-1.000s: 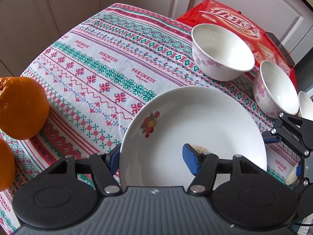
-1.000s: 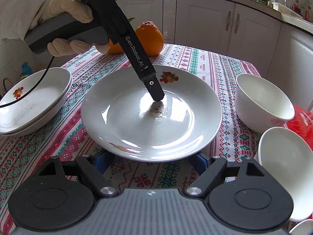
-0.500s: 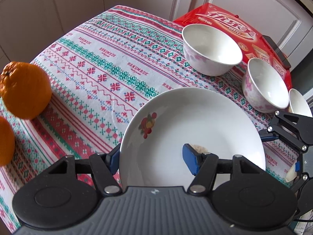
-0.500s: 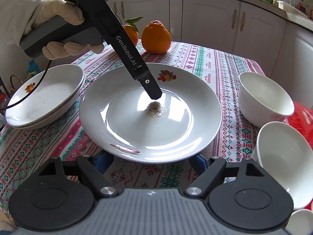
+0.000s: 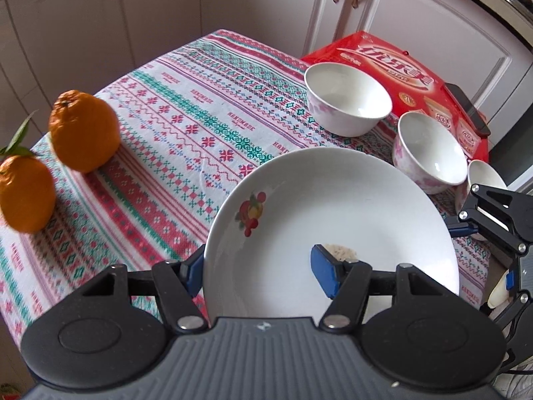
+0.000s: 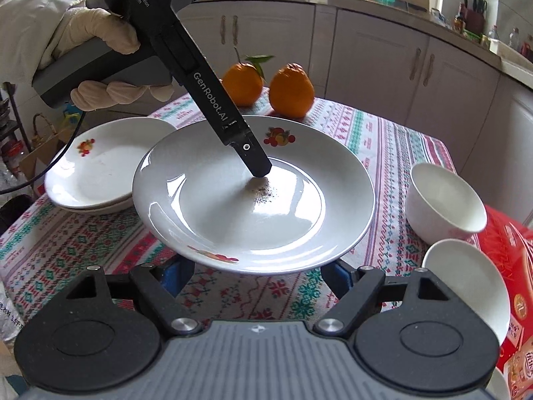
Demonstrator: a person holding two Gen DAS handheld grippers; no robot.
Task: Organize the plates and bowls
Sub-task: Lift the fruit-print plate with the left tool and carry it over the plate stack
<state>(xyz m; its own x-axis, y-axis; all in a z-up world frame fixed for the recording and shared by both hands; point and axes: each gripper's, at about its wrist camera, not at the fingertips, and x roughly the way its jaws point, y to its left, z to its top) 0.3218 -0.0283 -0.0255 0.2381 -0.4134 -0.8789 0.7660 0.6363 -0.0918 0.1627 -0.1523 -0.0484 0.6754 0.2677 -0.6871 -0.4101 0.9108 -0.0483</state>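
The left gripper [image 5: 263,268] clamps the plate [image 5: 349,206] by its left rim, plate tilted, while the right gripper [image 6: 256,275] stands open beneath its near edge.

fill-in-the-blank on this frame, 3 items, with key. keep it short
1. The left gripper is clamped on the rim of the white ___, one finger under it and one inside it.
2. Behind the plate stand two ___ on the tablecloth.
3. The stack of plates bears the same ___ motif as the held plate.
4. The nearest bowl rests partly on a ___ box.

Missing words: plate; oranges; fruit; red
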